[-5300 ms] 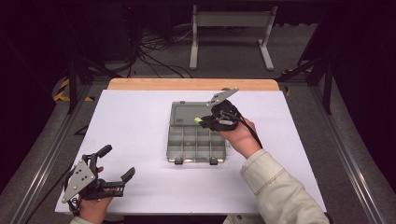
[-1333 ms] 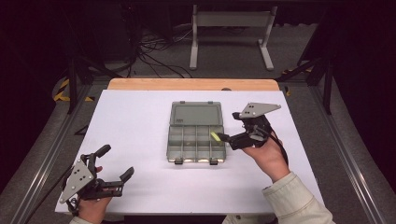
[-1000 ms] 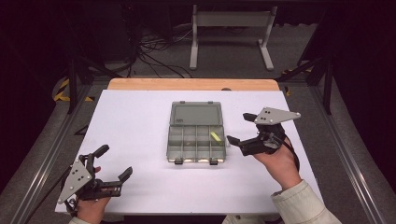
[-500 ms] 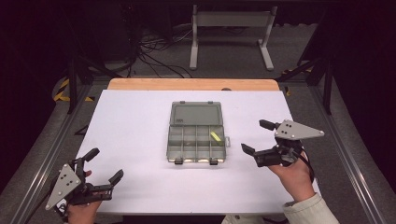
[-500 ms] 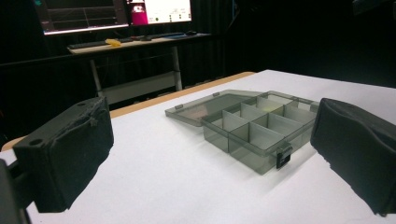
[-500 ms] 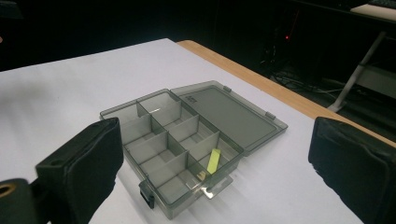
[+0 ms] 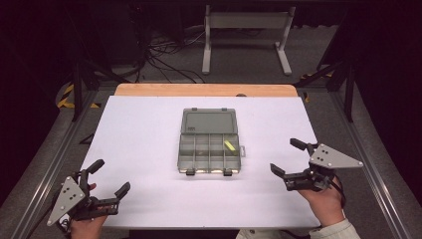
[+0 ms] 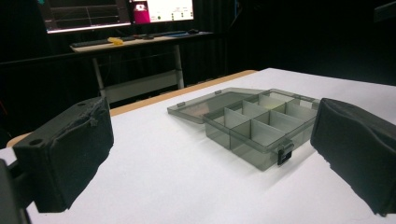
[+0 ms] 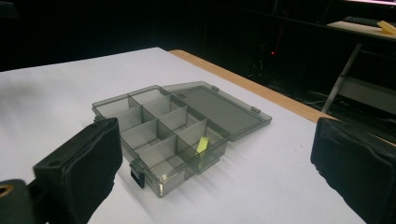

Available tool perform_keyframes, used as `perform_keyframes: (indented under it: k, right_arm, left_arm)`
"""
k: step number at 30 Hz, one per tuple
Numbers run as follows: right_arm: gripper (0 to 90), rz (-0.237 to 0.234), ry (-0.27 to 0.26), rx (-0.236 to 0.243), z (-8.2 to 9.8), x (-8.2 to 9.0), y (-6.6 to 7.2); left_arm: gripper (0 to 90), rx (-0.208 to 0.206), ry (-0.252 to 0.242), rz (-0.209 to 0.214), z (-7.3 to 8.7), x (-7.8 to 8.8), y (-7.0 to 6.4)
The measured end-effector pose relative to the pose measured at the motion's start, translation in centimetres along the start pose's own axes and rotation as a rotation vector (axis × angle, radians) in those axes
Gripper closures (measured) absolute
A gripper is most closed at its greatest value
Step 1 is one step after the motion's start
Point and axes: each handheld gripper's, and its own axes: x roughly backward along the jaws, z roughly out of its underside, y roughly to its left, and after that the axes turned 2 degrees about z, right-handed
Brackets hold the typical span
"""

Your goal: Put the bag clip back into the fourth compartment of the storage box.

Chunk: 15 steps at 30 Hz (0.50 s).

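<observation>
Your compartment box [image 7: 209,149] lies open at the centre of the white table [image 7: 144,134], lid flat behind it. One small yellow piece [image 7: 229,145] sits in its far-right compartment; the other cells look empty. Your left gripper [image 7: 107,178] and right gripper [image 7: 287,158] rest near the front corners, well apart from the box, jaws spread and holding nothing. Judged from this, the placement looks finished; the lid is unclosed.

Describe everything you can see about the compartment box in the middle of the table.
The compartment box is smoky grey, see-through plastic, lying flat near the middle of the white table. Its hinged lid is folded fully open, flat on the table on the far side. Thin dividers split the tray into two rows of small cells. Two dark latches sit on its near edge. One small yellow-green piece rests in a far-row cell at the right end. Neither gripper touches it.
</observation>
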Motion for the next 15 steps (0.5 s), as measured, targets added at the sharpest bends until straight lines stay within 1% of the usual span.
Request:
perform_keyframes:
  k: [3,6,10,15]
  right_arm:
    - [2.8,0.018,-0.001,0.005,0.8,0.4,-0.2]
    - [2.8,0.027,-0.011,-0.001,1.8,0.8,-0.4]
    - [2.8,0.032,-0.031,-0.002,2.8,1.0,-0.5]
    - [2.7,0.037,-0.032,-0.015,3.8,1.0,-0.6]
  left_arm:
    - [0.1,-0.002,-0.002,0.001,0.0,0.1,0.0]
    - [0.1,-0.003,0.002,-0.001,0.0,0.2,0.0]
    - [0.1,-0.008,0.005,0.0,0.0,0.2,0.0]
    - [0.1,-0.008,0.005,-0.003,0.1,0.2,0.0]
